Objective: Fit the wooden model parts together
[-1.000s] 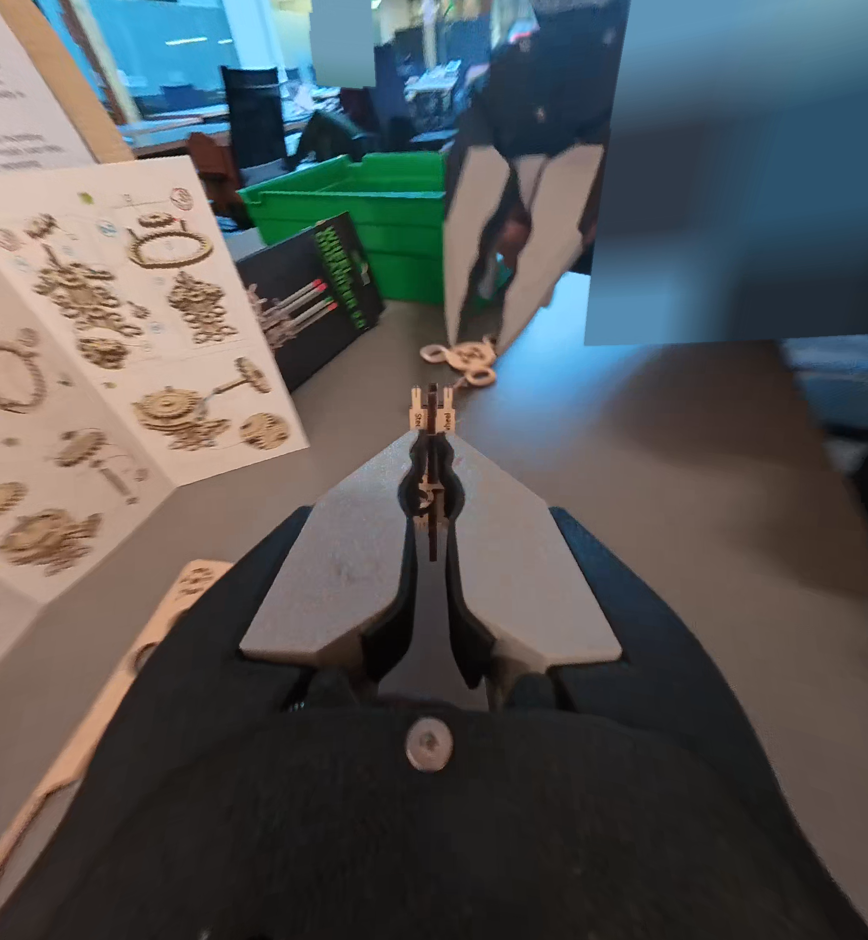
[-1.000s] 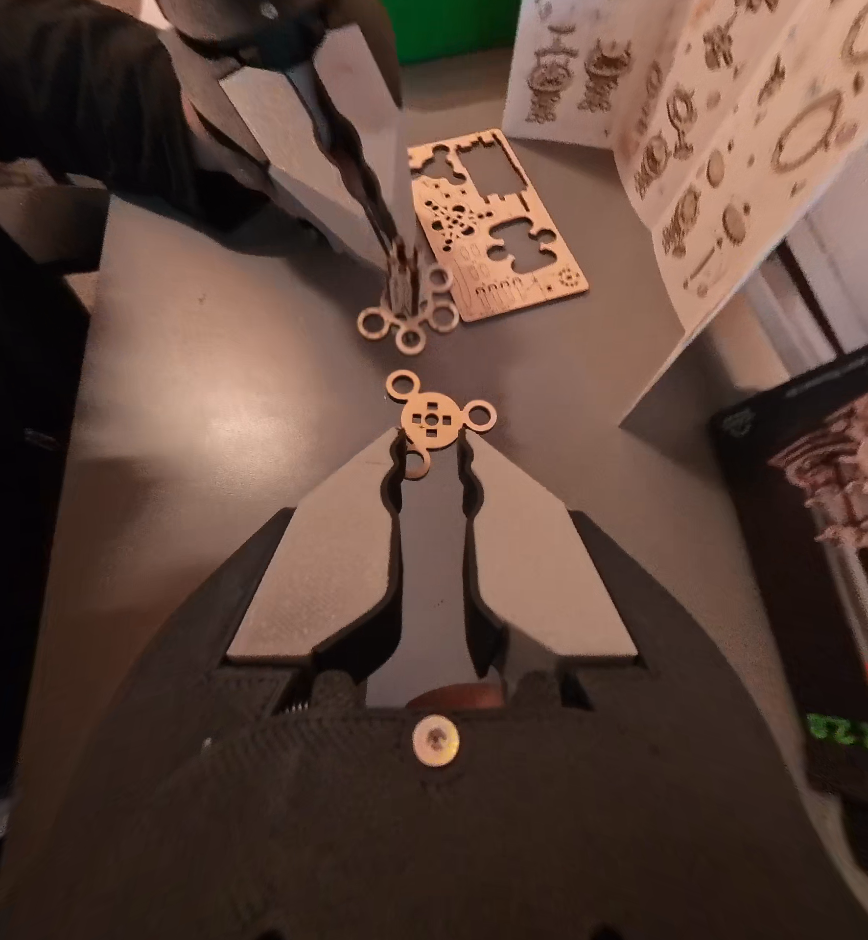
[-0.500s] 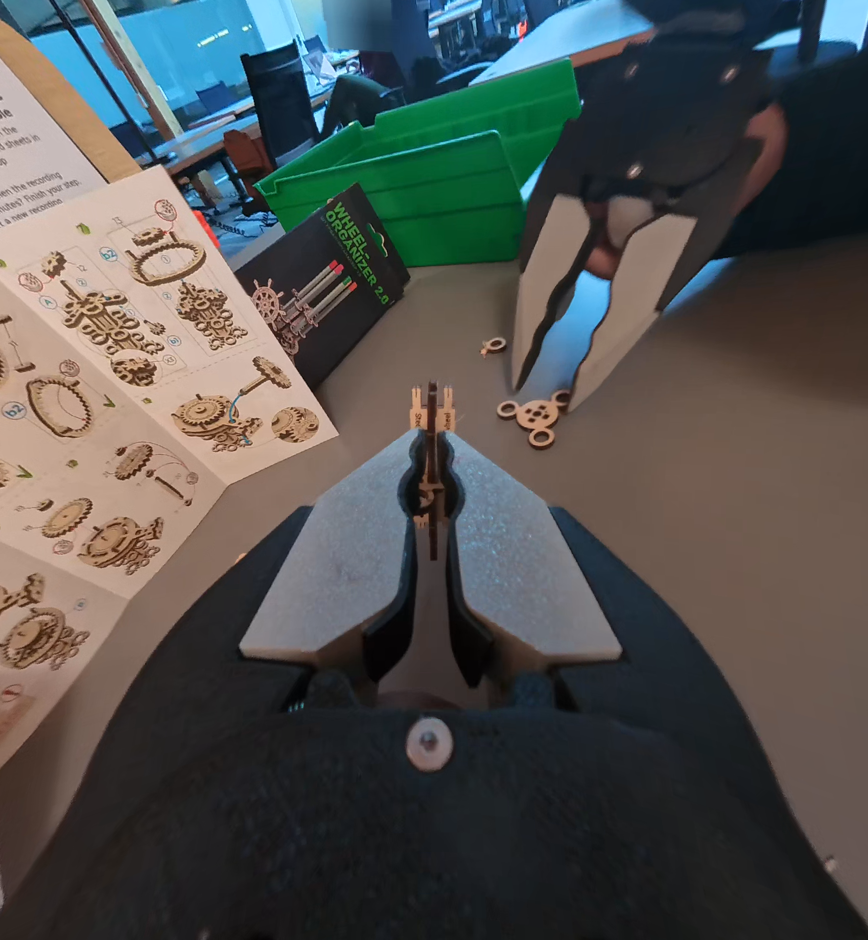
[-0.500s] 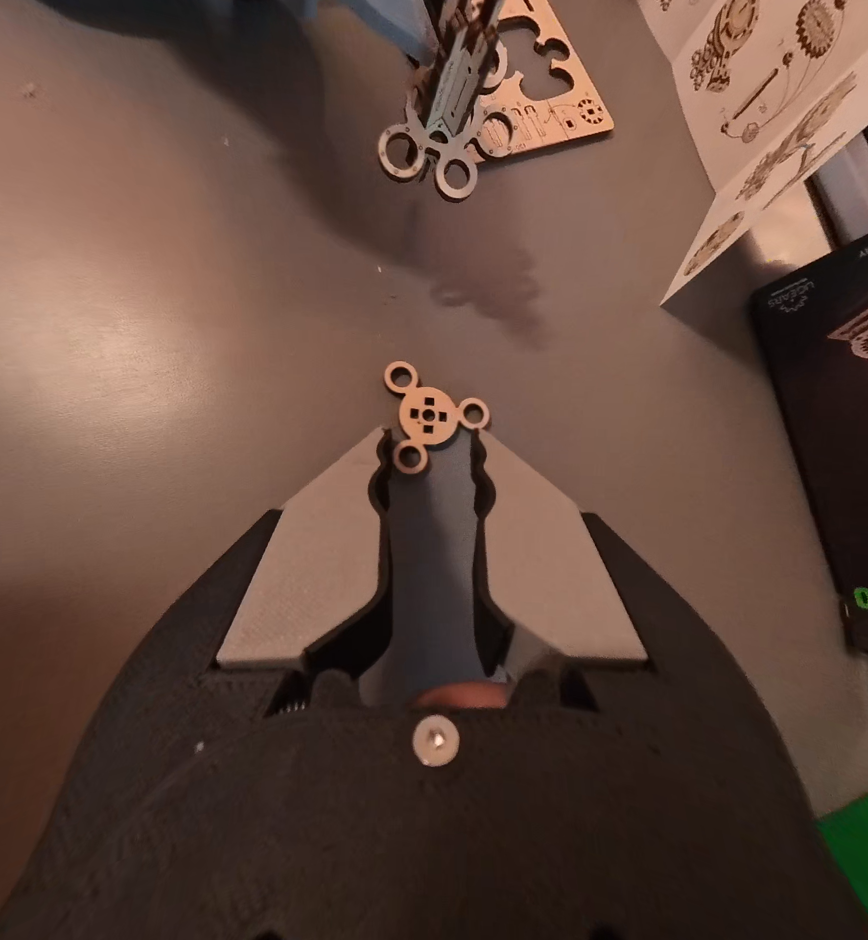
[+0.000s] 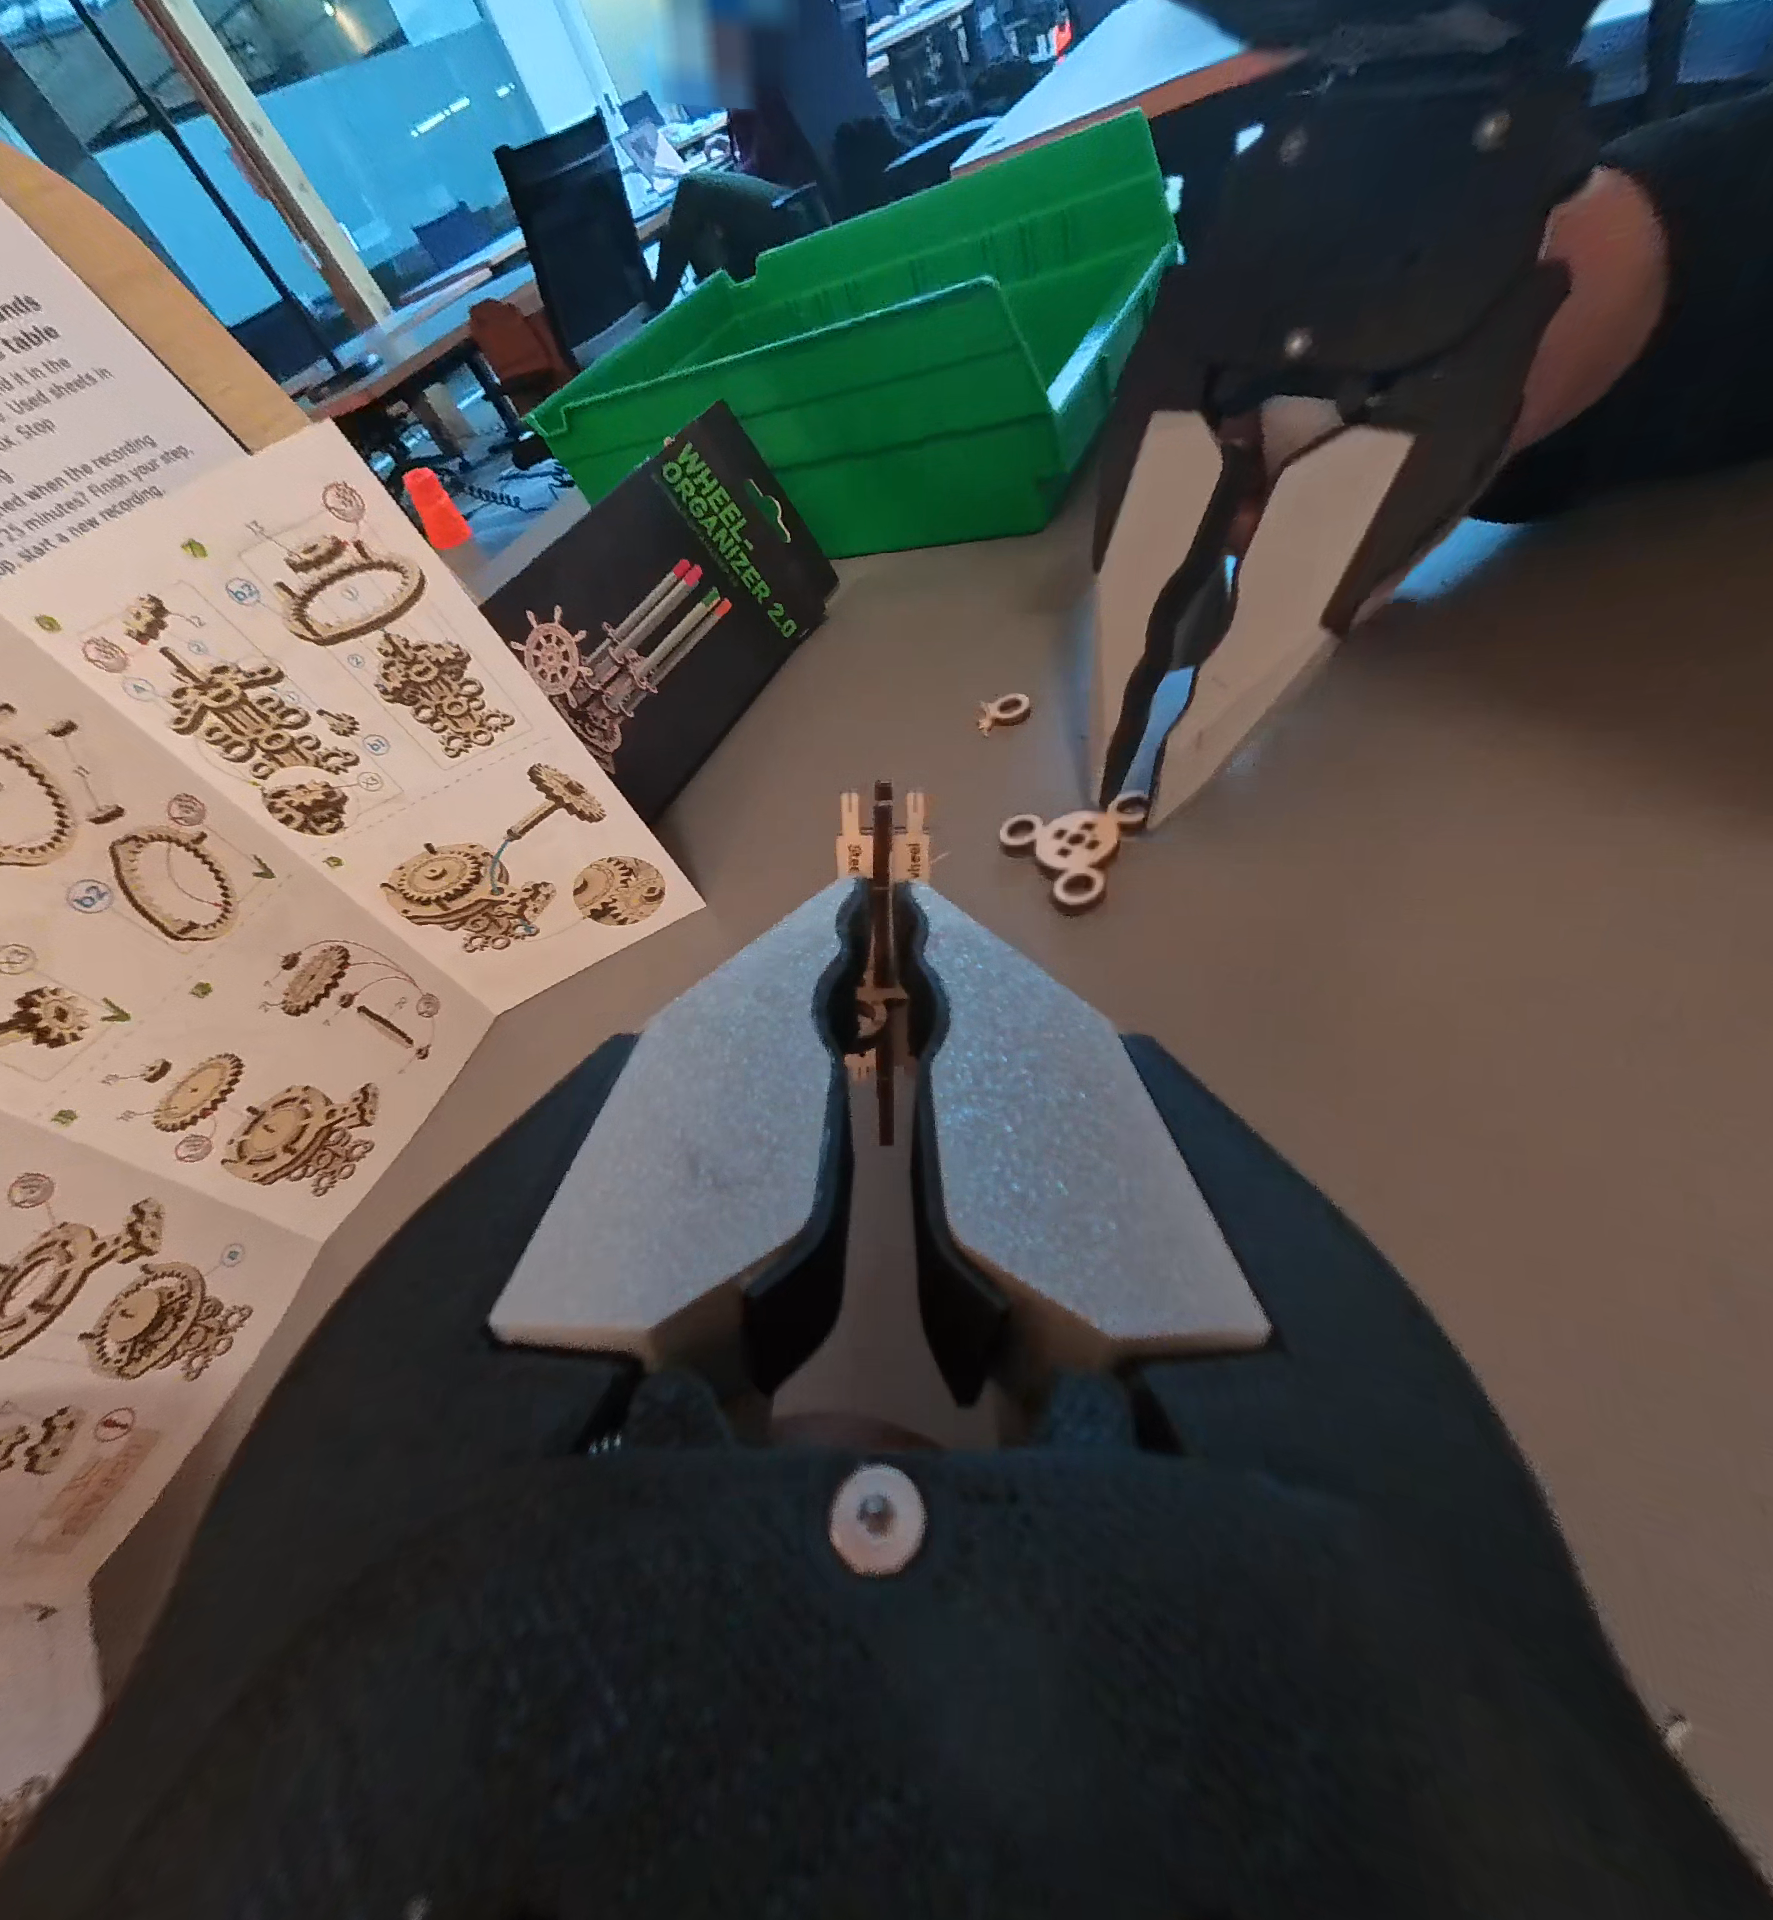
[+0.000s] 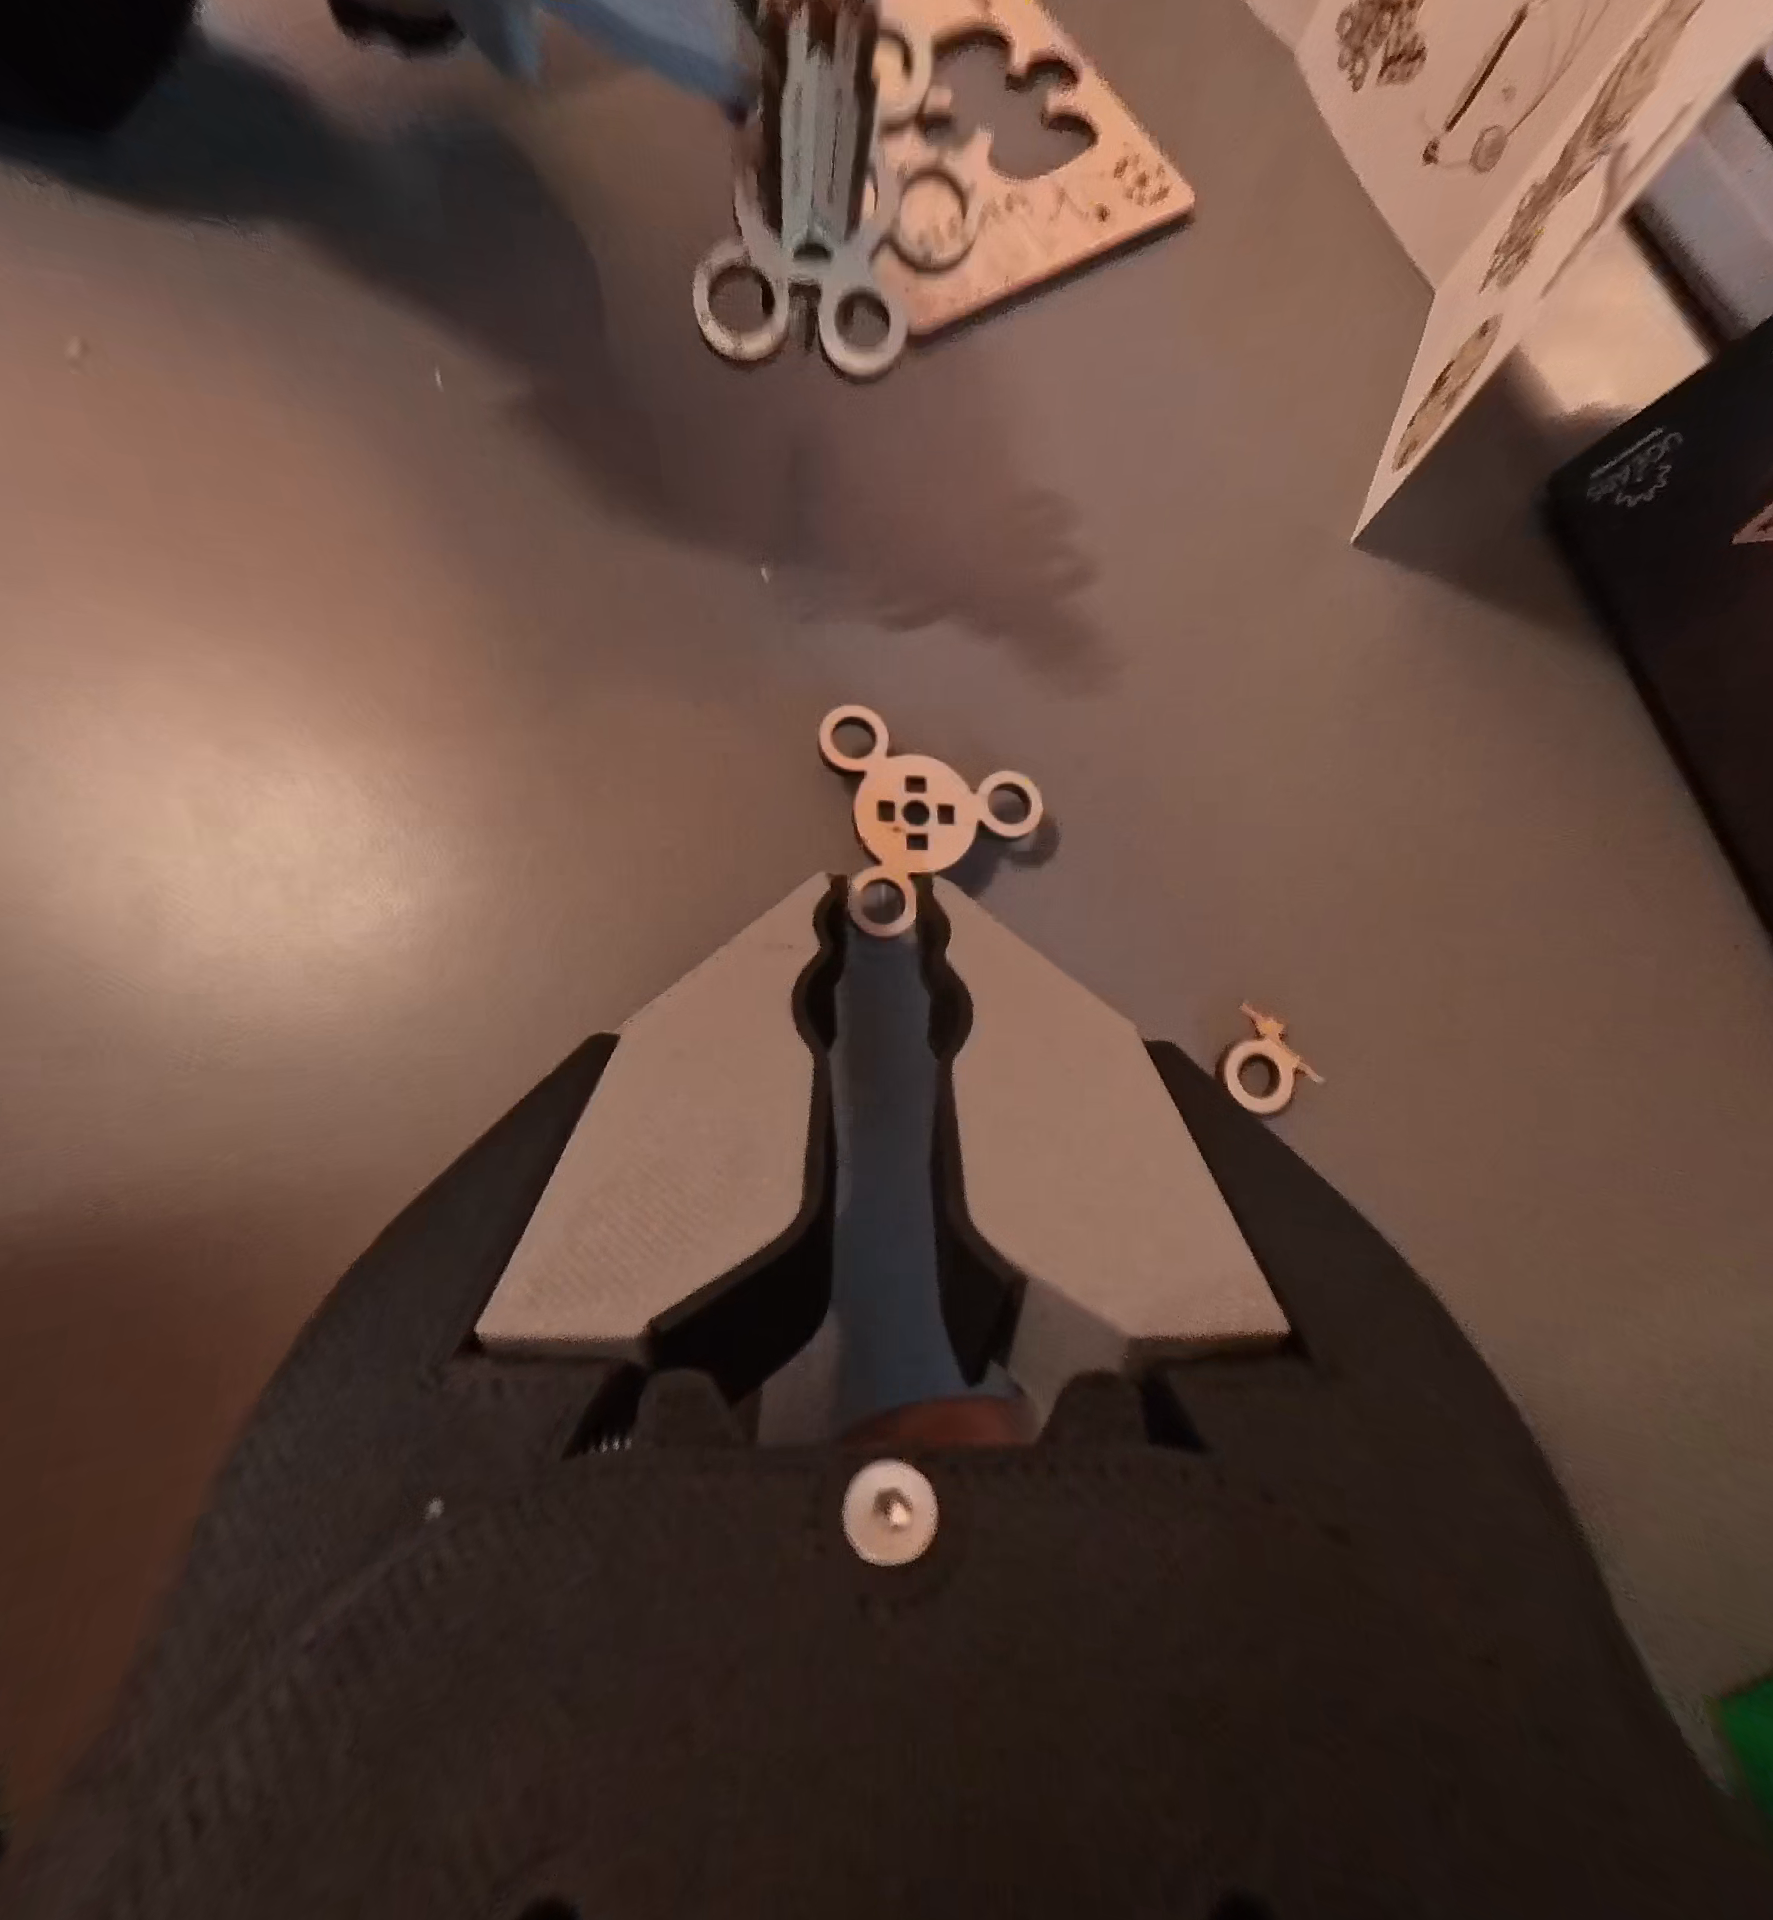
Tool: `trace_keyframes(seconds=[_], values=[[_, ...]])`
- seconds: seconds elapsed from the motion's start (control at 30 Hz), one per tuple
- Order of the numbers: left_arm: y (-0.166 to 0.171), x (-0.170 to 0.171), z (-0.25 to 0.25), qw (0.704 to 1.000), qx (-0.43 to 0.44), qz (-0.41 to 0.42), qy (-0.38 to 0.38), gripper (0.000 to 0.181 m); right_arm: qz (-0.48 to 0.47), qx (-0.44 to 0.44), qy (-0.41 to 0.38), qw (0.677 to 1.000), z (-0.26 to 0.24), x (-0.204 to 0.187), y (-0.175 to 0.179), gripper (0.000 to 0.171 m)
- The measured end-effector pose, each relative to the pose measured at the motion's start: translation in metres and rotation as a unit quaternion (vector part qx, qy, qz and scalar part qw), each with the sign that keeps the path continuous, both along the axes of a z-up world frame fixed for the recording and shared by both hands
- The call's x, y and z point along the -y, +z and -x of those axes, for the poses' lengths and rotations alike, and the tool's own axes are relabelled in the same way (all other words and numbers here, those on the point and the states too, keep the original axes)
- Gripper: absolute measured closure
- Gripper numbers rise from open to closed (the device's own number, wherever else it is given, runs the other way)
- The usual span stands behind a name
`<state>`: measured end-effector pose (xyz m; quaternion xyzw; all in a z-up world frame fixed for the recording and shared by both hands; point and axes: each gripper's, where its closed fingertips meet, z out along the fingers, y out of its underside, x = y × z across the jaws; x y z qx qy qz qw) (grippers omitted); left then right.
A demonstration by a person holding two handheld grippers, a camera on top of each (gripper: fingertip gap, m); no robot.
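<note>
My left gripper [image 5: 880, 896] is shut on a thin wooden sub-assembly [image 5: 880, 847] held edge-on, its tabs poking out past the fingertips. The sub-assembly also shows at the top of the right wrist view [image 6: 809, 208], with two ring lobes hanging above the table. A flat three-ring wooden disc [image 6: 913, 816] with small square holes lies on the grey table. My right gripper [image 6: 882, 902] points down at it, its jaws closed narrowly around the nearest ring lobe. The left wrist view shows the right gripper [image 5: 1142, 816] and the disc [image 5: 1069, 847] just right of my left fingertips.
A folded instruction sheet [image 5: 238, 831] stands on the left. A black kit box [image 5: 674, 603] leans behind it and a green bin [image 5: 861, 395] stands at the back. A small loose ring part [image 6: 1261, 1075] and a punched wooden sheet [image 6: 1048, 208] lie on the table. Left tips to right tips: about 11 cm.
My right gripper tilted down over the three-ring disc and its jaws narrowed onto the near ring lobe. My left gripper lifted away with the sub-assembly still gripped.
</note>
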<state>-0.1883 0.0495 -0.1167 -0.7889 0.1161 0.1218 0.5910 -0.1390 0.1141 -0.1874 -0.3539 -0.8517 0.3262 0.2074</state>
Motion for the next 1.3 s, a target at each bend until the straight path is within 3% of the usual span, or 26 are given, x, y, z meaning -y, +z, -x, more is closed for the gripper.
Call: trace_keyframes(seconds=[0.1, 0.17, 0.3, 0.43, 0.63, 0.8, 0.9, 1.17, 1.3], values=[[0.003, 0.003, 0.005, 0.999, -0.038, 0.003, 0.016, 0.181, 0.124, 0.024, -0.016, 0.992, -0.002, 0.011, 0.026, 0.162], [0.004, 0.006, 0.011, 0.995, -0.093, 0.013, 0.033, 0.181, 0.257, 0.070, -0.036, 0.963, -0.004, 0.016, 0.047, 0.162], [0.004, 0.009, 0.013, 0.982, -0.181, 0.031, 0.050, 0.180, 0.495, 0.219, -0.088, 0.836, -0.007, 0.017, 0.058, 0.162], [0.001, 0.007, 0.008, 0.978, -0.200, 0.039, 0.041, 0.180, 0.562, 0.287, -0.146, 0.762, -0.007, 0.014, 0.044, 0.162], [0.000, 0.006, 0.005, 0.979, -0.199, 0.039, 0.035, 0.181, 0.588, 0.322, -0.218, 0.709, -0.006, 0.005, 0.029, 0.162], [0.003, 0.007, 0.003, 0.979, -0.197, 0.034, 0.034, 0.181, 0.591, 0.292, -0.263, 0.705, -0.001, -0.018, 0.026, 0.162], [0.000, 0.006, 0.002, 0.978, -0.202, 0.038, 0.031, 0.181, 0.571, 0.285, -0.280, 0.717, -0.002, -0.024, 0.018, 0.171], [-0.006, 0.004, 0.001, 0.978, -0.201, 0.047, 0.025, 0.181, 0.449, 0.229, -0.246, 0.828, -0.007, -0.023, 0.014, 0.161], [-0.008, 0.004, 0.000, 0.977, -0.204, 0.050, 0.024, 0.181, 0.342, 0.194, -0.218, 0.893, -0.011, -0.025, 0.006, 0.151]])
